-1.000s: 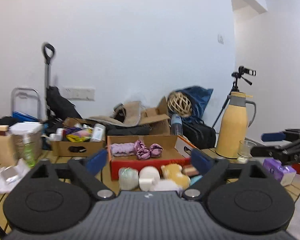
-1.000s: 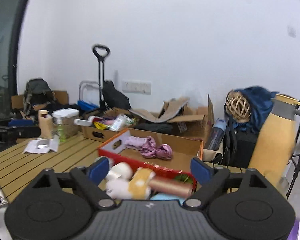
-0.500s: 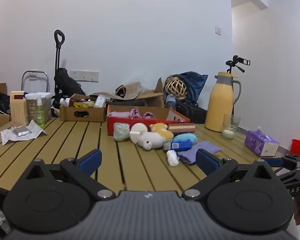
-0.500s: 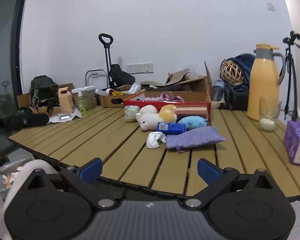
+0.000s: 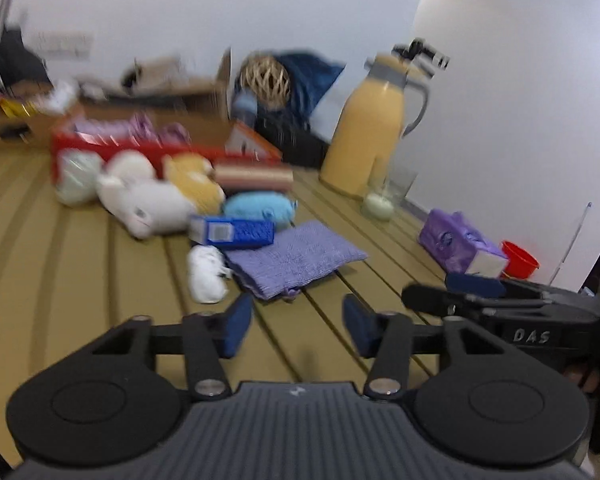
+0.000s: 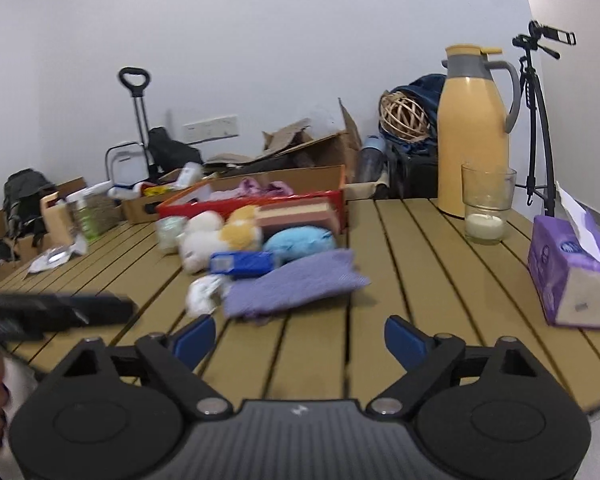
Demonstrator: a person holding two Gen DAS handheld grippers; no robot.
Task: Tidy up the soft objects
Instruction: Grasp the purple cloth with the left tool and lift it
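Soft things lie in a pile on the wooden table: a purple knitted cloth (image 5: pixel 296 258) (image 6: pixel 292 286), a small white bundle (image 5: pixel 206 274) (image 6: pixel 202 294), a white plush (image 5: pixel 148 202) (image 6: pixel 198 246), a yellow plush (image 5: pixel 194 182) (image 6: pixel 240 232), a light blue plush (image 5: pixel 258 206) (image 6: pixel 300 240) and a blue packet (image 5: pixel 236 232) (image 6: pixel 242 262). Behind them stands a red cardboard box (image 5: pixel 100 144) (image 6: pixel 256 200) with pink-purple fabric inside. My left gripper (image 5: pixel 296 330) is open and empty, just short of the purple cloth. My right gripper (image 6: pixel 300 338) is open and empty, near the table's front edge.
A yellow thermos (image 6: pixel 472 132) (image 5: pixel 370 132), a glass with a candle (image 6: pixel 486 204) (image 5: pixel 384 196) and a purple tissue box (image 6: pixel 568 272) (image 5: pixel 460 246) stand on the right. Cardboard boxes and clutter (image 6: pixel 100 200) line the far left. A red bowl (image 5: pixel 518 262) sits past the right edge.
Both grippers have moved forward over the table toward the pile. The left one's jaws have narrowed somewhat but stay open. The pile looks closer in both views.
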